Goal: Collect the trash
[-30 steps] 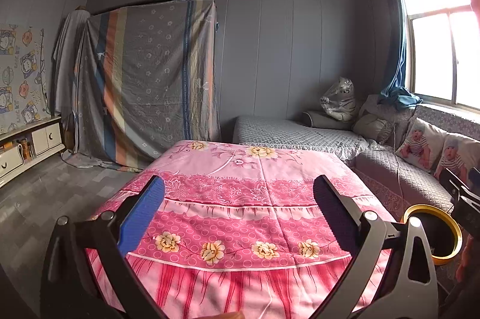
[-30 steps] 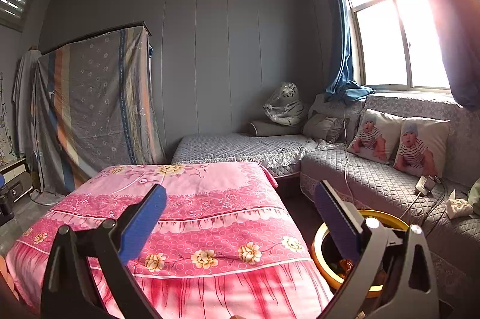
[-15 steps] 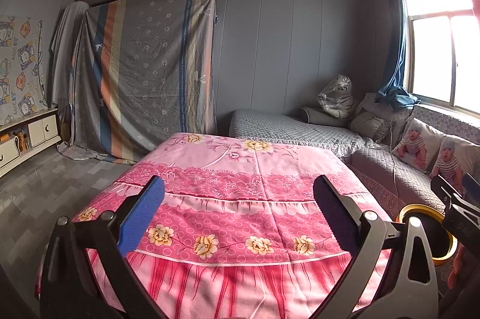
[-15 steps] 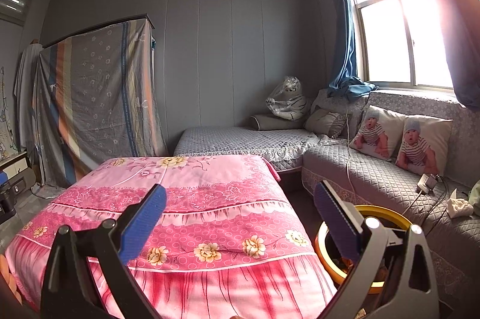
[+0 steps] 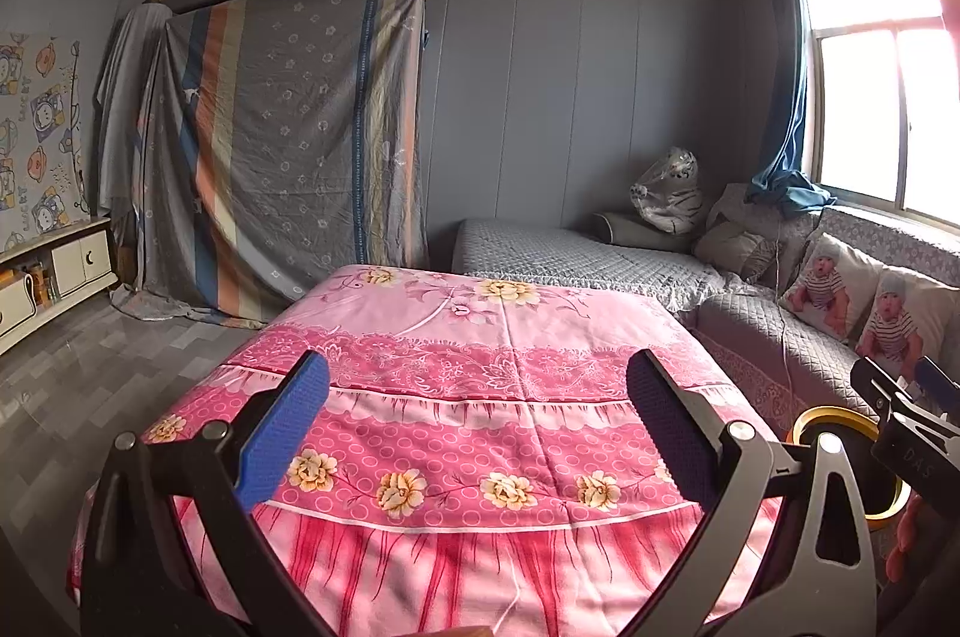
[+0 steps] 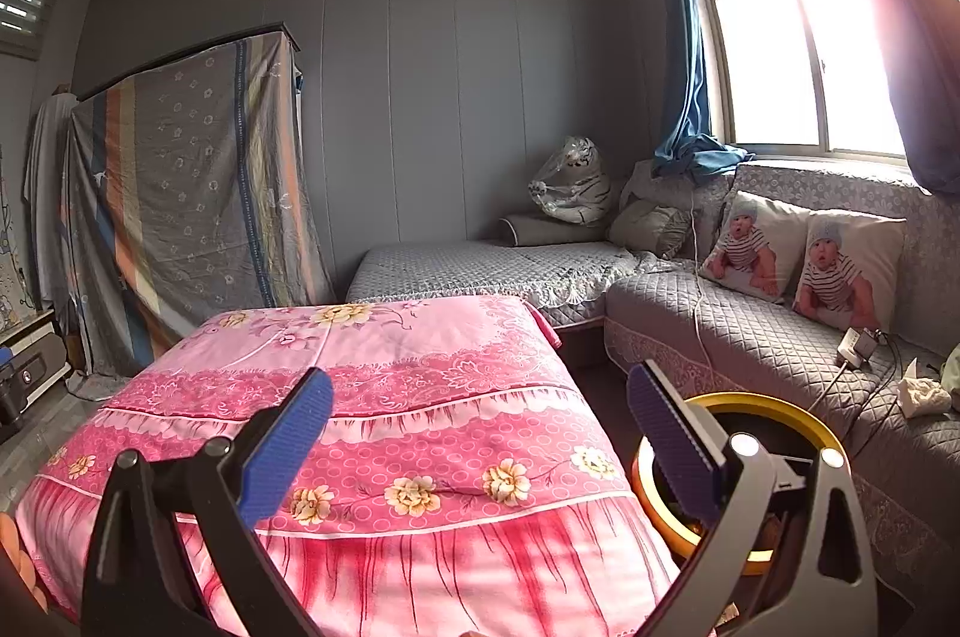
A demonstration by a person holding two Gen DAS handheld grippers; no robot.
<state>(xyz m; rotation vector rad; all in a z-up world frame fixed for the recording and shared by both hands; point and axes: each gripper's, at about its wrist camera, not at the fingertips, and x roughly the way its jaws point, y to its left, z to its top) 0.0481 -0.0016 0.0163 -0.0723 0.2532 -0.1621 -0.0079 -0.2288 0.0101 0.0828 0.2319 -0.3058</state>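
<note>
Left wrist view: left gripper point(image 5: 477, 406) with blue-padded black fingers held level above the pink floral bedspread point(image 5: 480, 397), jaws spread wide and empty; the round yellow-rimmed trash bin point(image 5: 840, 421) sits on the floor at far right between bed and grey quilted sofa point(image 5: 780, 337), partly hidden behind the other tool. Right wrist view: right gripper point(image 6: 480, 427) also level, jaws wide apart, nothing held, its right finger in front of the bin point(image 6: 774, 409); a crumpled white tissue point(image 6: 921, 391) lies on the sofa seat point(image 6: 750, 325) at far right.
</note>
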